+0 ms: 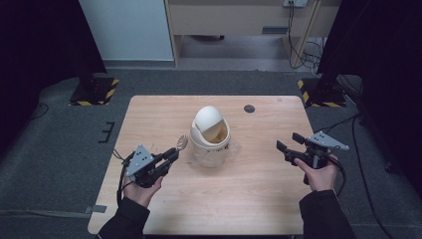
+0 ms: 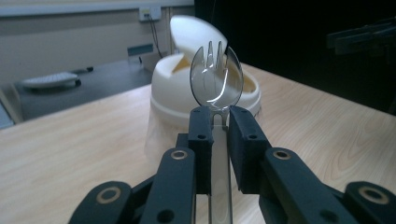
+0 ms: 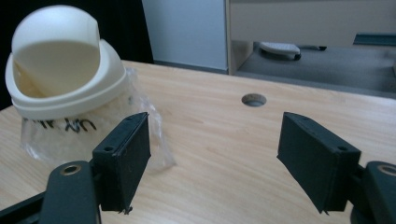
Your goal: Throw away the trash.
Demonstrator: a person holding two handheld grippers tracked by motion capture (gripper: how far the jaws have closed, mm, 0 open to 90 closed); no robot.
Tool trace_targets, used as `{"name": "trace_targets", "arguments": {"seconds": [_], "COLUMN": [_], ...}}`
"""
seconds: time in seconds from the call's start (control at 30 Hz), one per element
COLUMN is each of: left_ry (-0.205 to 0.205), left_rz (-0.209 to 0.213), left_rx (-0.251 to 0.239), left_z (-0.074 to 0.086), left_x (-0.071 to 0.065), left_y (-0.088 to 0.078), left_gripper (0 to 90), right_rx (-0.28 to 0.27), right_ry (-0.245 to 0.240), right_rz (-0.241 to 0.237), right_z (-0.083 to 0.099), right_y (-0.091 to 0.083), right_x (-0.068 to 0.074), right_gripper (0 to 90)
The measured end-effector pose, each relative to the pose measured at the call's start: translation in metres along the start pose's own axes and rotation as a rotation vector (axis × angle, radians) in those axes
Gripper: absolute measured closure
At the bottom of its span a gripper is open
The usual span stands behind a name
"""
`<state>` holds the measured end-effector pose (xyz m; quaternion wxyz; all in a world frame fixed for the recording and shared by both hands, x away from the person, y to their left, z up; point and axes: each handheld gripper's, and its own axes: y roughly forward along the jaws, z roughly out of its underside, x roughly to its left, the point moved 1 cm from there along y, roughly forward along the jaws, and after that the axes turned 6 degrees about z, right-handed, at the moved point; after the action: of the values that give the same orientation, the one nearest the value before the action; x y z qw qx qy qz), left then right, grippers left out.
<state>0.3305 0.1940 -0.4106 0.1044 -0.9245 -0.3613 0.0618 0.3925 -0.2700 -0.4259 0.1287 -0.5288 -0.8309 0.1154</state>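
Observation:
A small cream bin [image 1: 211, 137] with a swing lid tipped open stands mid-table, a clear bag liner around its base; it also appears as the bin [image 2: 205, 88] and the bin [image 3: 65, 74]. My left gripper [image 1: 171, 155] sits to its left, shut on the handle of a clear plastic spork [image 2: 216, 77], whose head points up toward the bin; the spork [image 1: 181, 143] is just short of the bin's side. My right gripper [image 1: 289, 142] hovers to the right of the bin, jaws wide apart, open and holding nothing [image 3: 215, 158].
A round cable hole [image 1: 249, 108] is in the table's far right area. The wooden table [image 1: 249, 199] has bare room at the front. Dark stand bases with striped edges [image 1: 94, 89] flank the table on the floor.

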Motion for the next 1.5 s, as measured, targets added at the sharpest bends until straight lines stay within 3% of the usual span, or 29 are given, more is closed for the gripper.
{"name": "trace_targets", "arguments": {"seconds": [0.23,0.6,0.77,1.03,1.5], "left_ry": [0.035,0.117,0.122,0.141,0.174], "left_rz": [0.032,0.122,0.149,0.186,0.182], "left_rx": [-0.048,-0.087,-0.085,-0.045,-0.052], "left_z": [-0.019,-0.043,-0.043,-0.029,-0.030], "left_x": [-0.011,-0.043,-0.051,-0.068,-0.082], "left_y": [0.014,0.054,0.063,0.082,0.095], "left_gripper": [79.3,79.3,79.3,79.3,79.4], "right_rx": [-0.035,-0.138,-0.157,-0.134,-0.120], "right_ry": [0.000,0.003,0.009,-0.007,0.044], "right_rz": [-0.015,-0.120,-0.153,-0.259,-0.380], "right_z": [-0.013,-0.044,-0.050,-0.047,-0.049], "right_y": [-0.001,-0.004,-0.003,-0.002,-0.002], "right_x": [0.004,0.030,0.039,0.065,0.089], "right_gripper": [27.3,28.8,30.6,33.9,42.9]}}
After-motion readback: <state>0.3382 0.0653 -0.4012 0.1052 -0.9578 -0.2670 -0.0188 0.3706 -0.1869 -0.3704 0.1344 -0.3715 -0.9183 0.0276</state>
